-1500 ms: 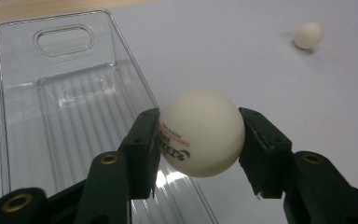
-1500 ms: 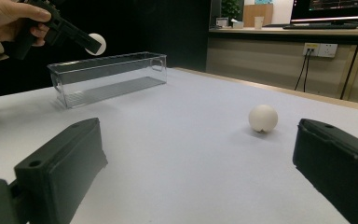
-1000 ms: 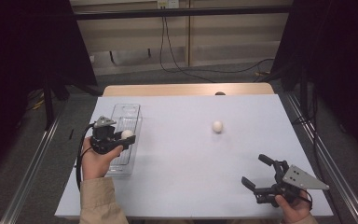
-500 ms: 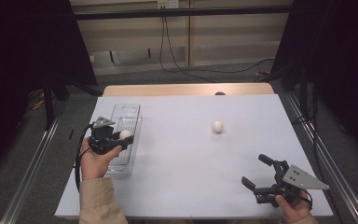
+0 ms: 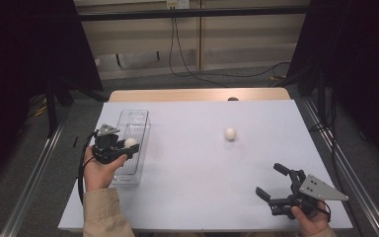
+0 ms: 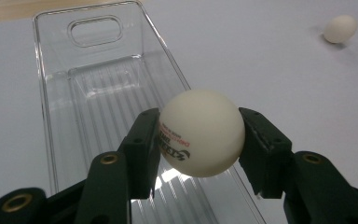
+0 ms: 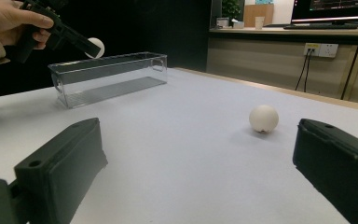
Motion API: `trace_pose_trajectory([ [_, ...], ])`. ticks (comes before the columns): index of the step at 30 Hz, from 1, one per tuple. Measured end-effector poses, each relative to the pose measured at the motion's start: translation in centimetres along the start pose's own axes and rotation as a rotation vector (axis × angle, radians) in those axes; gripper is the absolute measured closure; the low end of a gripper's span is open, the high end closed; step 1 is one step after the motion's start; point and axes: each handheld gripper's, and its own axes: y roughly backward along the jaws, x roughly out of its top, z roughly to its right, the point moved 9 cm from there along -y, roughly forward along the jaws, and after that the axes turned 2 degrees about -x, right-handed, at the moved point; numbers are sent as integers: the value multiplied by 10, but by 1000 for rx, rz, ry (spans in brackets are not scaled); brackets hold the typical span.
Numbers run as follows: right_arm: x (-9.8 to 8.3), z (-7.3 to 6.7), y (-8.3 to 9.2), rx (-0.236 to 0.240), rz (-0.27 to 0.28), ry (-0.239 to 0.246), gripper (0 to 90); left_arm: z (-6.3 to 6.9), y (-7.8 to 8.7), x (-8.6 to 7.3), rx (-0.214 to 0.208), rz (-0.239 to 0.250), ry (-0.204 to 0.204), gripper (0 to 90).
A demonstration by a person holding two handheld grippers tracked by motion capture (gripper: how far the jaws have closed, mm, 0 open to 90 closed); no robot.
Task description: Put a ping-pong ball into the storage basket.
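White table [image 5: 187,163], ball [image 6: 201,132] over clear bin [image 6: 98,93]

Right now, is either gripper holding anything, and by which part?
The left gripper clamps a white ball across its middle, above the clear bin. The right gripper is open, holding nothing.

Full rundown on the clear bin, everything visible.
The clear plastic bin is a long, narrow, open-topped box, transparent with a ribbed floor and an oval handle cutout in its far end wall. It stands upright on the white table at its left side, long axis running away from the person. It is empty. The left gripper holds a white ball above its near half, not touching it as far as the right gripper view shows.
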Motion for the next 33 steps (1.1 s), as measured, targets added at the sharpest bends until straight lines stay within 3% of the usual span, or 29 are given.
trace_pose_trajectory([
  [33, 0, 0, 0, 1, 1, 0, 13, -9, -7, -8, 26, -8, 13, 510],
])
